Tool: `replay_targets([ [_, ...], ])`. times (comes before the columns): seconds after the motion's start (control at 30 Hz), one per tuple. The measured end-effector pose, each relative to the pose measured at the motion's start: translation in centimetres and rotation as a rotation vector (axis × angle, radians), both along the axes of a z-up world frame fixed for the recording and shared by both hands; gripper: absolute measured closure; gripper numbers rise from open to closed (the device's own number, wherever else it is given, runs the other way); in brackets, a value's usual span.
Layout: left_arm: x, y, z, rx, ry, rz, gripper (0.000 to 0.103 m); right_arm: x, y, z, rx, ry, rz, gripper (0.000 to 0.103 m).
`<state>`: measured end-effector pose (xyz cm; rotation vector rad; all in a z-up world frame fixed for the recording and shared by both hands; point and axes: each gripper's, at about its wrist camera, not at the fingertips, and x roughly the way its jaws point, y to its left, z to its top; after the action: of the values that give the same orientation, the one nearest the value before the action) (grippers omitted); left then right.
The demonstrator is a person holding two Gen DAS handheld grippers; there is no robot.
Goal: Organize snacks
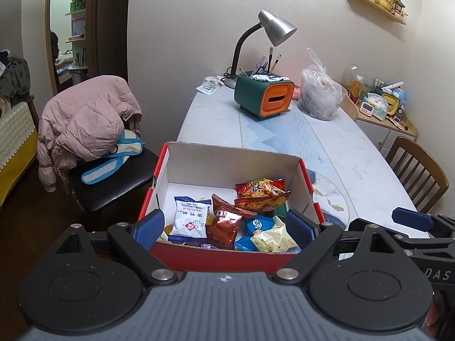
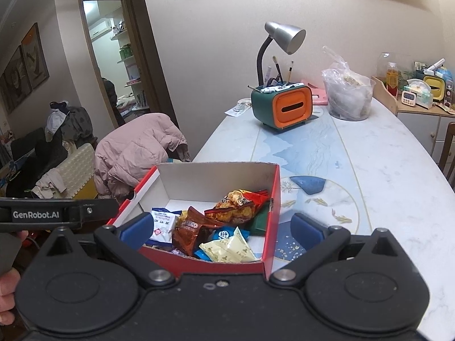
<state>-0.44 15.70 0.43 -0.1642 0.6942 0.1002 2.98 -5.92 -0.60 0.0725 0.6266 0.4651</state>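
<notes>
Left gripper spread wide, nothing held, hovering at the near rim of the red box; its left pad sits outside the box's left wall, its right pad over the inside near the right wall. Right gripper also wide open and empty, left pad over the box interior, right pad out over the table just right of the box wall. Snacks all lie loose in the box bottom, straight ahead between the fingers: white-blue packet on the left, brown-red packet in the middle, orange crisp bag further back, cream wrapper and a small blue packet at near right. Judged step: the snacks look gathered and neither gripper is engaged, so either between picks or near the end; no loose snack shows on the table. Next move, if any, calls for lowering one gripper past the rim onto one packet without catching the cardboard wall. Further out: green-orange holder, desk lamp, clear bag, pink coat on the chair far left. Hard to tell: the box's near wall and gripper bodies hide the front of the pile; a green item under the crisp bag is mostly covered; packet print unreadable.
</notes>
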Motion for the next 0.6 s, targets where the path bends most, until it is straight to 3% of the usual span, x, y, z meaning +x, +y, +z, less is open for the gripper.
replay_targets([
  [0.23,-0.5,-0.1,0.3,-0.001,-0.019,-0.008,0.010,-0.2,-0.2,0.1,0.007,-0.020,-0.016,0.000],
  [0.6,-0.2,-1.0,-0.2,0.010,0.015,-0.048,0.010,-0.5,-0.5,0.2,-0.009,-0.022,-0.059,0.000],
])
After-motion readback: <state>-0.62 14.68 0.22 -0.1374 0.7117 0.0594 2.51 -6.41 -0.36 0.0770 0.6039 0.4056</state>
